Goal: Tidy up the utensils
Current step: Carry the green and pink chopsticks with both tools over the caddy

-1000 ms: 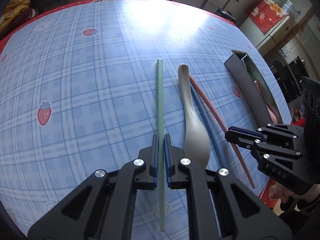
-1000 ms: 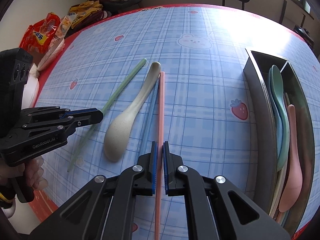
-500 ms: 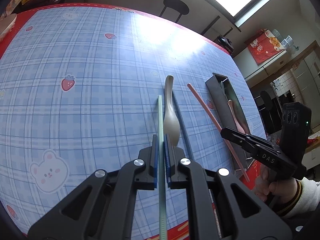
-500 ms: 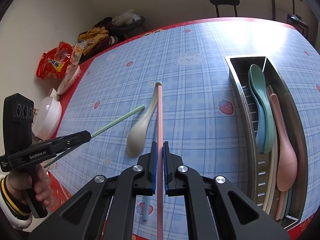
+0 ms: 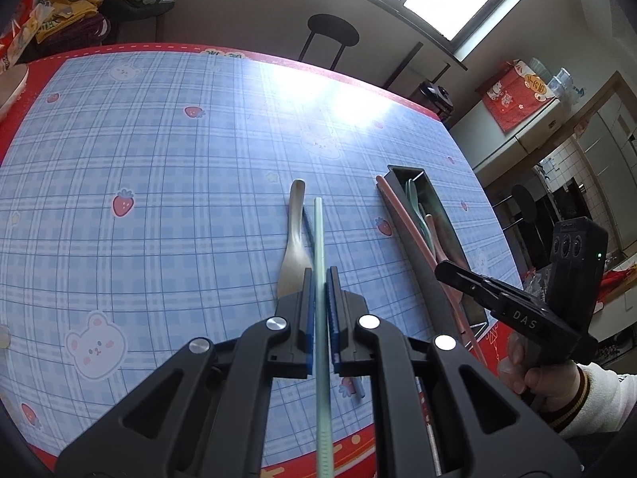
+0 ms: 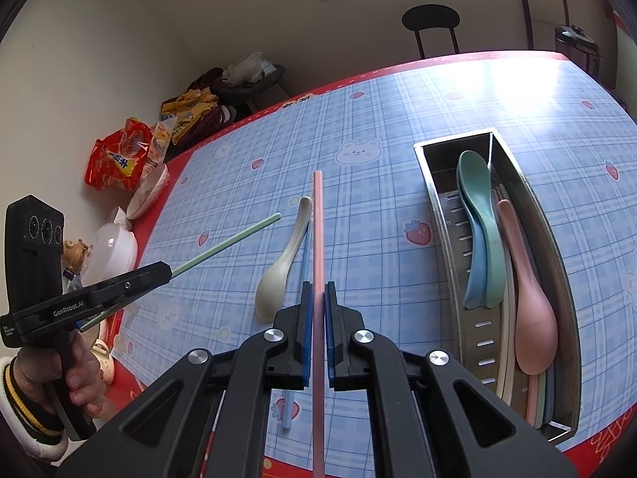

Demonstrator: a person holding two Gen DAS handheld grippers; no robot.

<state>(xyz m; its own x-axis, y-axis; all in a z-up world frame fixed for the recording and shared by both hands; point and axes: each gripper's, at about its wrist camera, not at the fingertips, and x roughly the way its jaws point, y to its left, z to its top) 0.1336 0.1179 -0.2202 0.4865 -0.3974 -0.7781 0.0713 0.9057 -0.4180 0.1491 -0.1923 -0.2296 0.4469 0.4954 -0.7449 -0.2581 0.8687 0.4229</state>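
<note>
My left gripper (image 5: 318, 279) is shut on a green chopstick (image 5: 319, 239) and holds it up in the air above the table. My right gripper (image 6: 317, 292) is shut on a pink chopstick (image 6: 317, 219), also lifted. A beige spoon (image 6: 284, 255) and a blue chopstick (image 6: 299, 275) lie on the blue plaid tablecloth below. The steel utensil tray (image 6: 442, 215) stands at the right and holds a teal spoon (image 6: 475, 199), a pink spoon (image 6: 529, 302) and more utensils. In the left wrist view the right gripper (image 5: 442, 269) holds the pink chopstick (image 5: 406, 219) beside the tray (image 5: 402, 169).
Snack bags (image 6: 119, 155) and white bowls (image 6: 115, 247) sit at the table's left edge. A black stool (image 6: 432, 20) stands beyond the far edge. The tablecloth (image 6: 398, 119) has a red border.
Both grippers have risen from the table, each lifting its chopstick. The beige spoon and blue chopstick stayed on the cloth.
</note>
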